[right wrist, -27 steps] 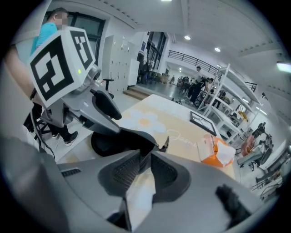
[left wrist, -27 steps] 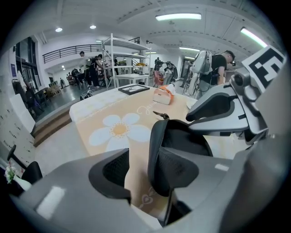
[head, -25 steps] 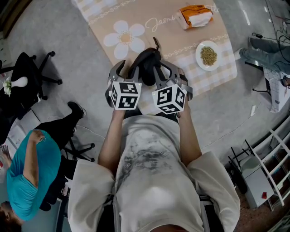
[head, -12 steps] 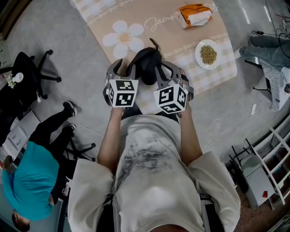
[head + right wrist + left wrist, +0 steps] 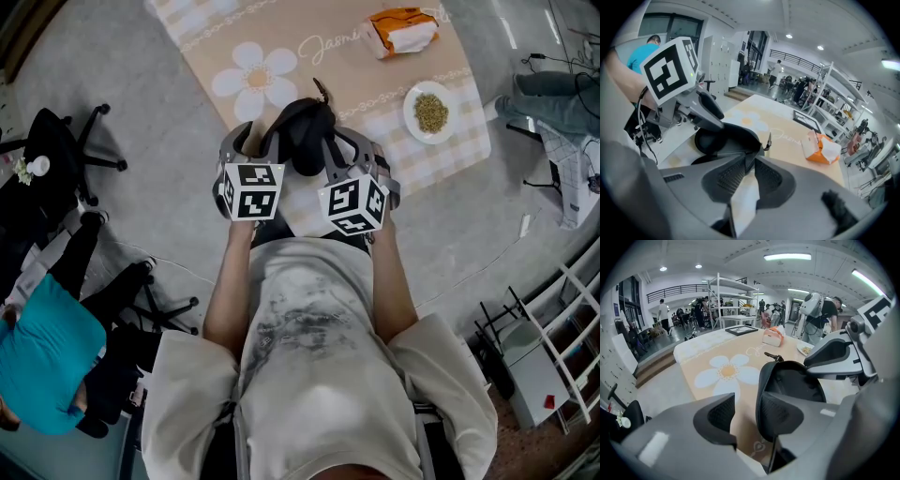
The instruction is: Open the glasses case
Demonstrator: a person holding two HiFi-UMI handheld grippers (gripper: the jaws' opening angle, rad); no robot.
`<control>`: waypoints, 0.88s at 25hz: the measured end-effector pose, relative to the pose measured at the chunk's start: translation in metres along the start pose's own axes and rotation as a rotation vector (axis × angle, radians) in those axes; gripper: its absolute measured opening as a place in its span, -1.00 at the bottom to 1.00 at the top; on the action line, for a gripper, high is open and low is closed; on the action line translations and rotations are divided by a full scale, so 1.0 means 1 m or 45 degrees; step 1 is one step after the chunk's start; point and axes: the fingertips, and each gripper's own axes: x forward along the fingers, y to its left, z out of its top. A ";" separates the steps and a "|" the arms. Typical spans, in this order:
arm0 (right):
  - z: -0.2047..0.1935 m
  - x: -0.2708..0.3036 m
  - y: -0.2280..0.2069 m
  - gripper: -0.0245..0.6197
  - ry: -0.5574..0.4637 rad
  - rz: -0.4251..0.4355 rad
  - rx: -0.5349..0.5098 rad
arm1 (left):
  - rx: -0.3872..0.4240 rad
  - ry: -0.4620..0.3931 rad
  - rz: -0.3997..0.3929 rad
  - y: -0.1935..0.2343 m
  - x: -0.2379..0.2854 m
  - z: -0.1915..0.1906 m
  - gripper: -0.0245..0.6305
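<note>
Tilts both steeply down side by side, jaws just closing: right tool pinching glasses case rim, left tool loose astride its edge.

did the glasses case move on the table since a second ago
No. The glasses case sits just as close to the daisy print on the tablecloth as before.

The glasses case has a matt black shell with no shine. The desk cloth is smooth, printed fabric. The left tool is matt grey plastic, and its dark pads are finely ribbed.
</note>
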 end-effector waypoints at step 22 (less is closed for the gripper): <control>-0.021 0.003 -0.007 -0.70 0.064 -0.032 0.086 | 0.020 -0.009 0.027 0.003 0.008 0.002 -0.38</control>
